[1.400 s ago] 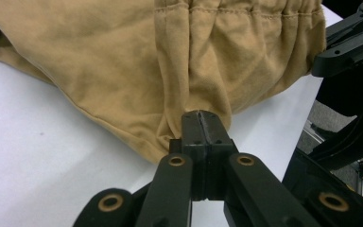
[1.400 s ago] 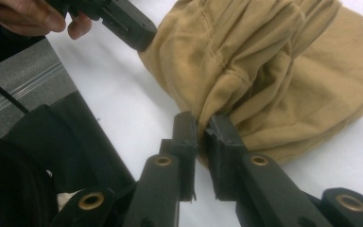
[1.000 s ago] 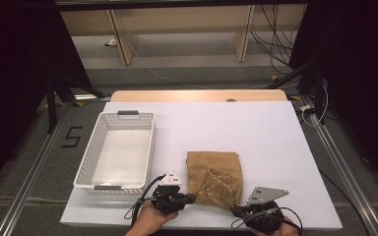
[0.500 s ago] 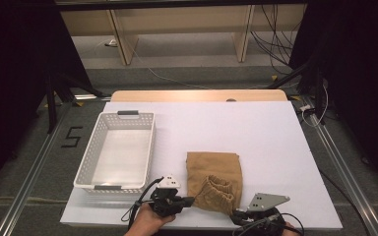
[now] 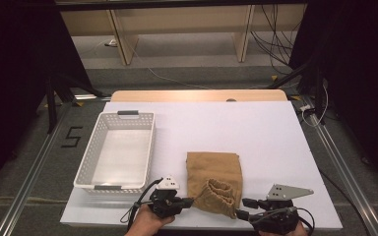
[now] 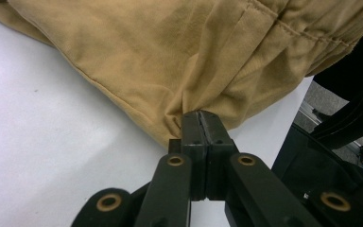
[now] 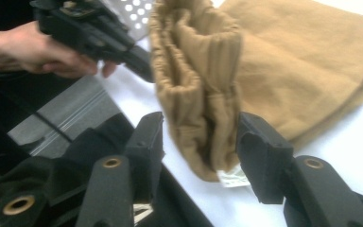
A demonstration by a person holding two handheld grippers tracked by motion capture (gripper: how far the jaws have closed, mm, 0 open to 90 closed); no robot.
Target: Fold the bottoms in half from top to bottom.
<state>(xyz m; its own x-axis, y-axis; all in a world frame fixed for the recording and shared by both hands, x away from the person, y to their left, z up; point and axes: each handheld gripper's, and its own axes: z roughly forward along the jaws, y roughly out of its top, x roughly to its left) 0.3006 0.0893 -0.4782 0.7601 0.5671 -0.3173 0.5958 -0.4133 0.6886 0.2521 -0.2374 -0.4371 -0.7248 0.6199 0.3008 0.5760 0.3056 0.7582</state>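
A tan folded garment [image 5: 214,169] lies on the white table [image 5: 256,128], its elastic waistband [image 7: 194,85] bunched up at the near edge. My left gripper [image 5: 189,200] is shut on the garment's near left edge, and in the left gripper view its jaws [image 6: 201,116] pinch a fold of the tan fabric [image 6: 170,56]. My right gripper [image 5: 245,207] is at the near right corner. Its jaws have just been opening, and in the right gripper view [image 7: 201,137] they stand apart with the waistband loose between them.
A white perforated basket [image 5: 86,172] with grey handles stands to the left of the garment, with nothing in it. The table's near edge runs just below both hands. Beyond the far edge are a wooden strip [image 5: 197,95], cables and shelf legs.
The right gripper's jaws have opened off the bunched waistband and the hand has drawn back a little toward the near right. The left gripper keeps its pinch and has not moved.
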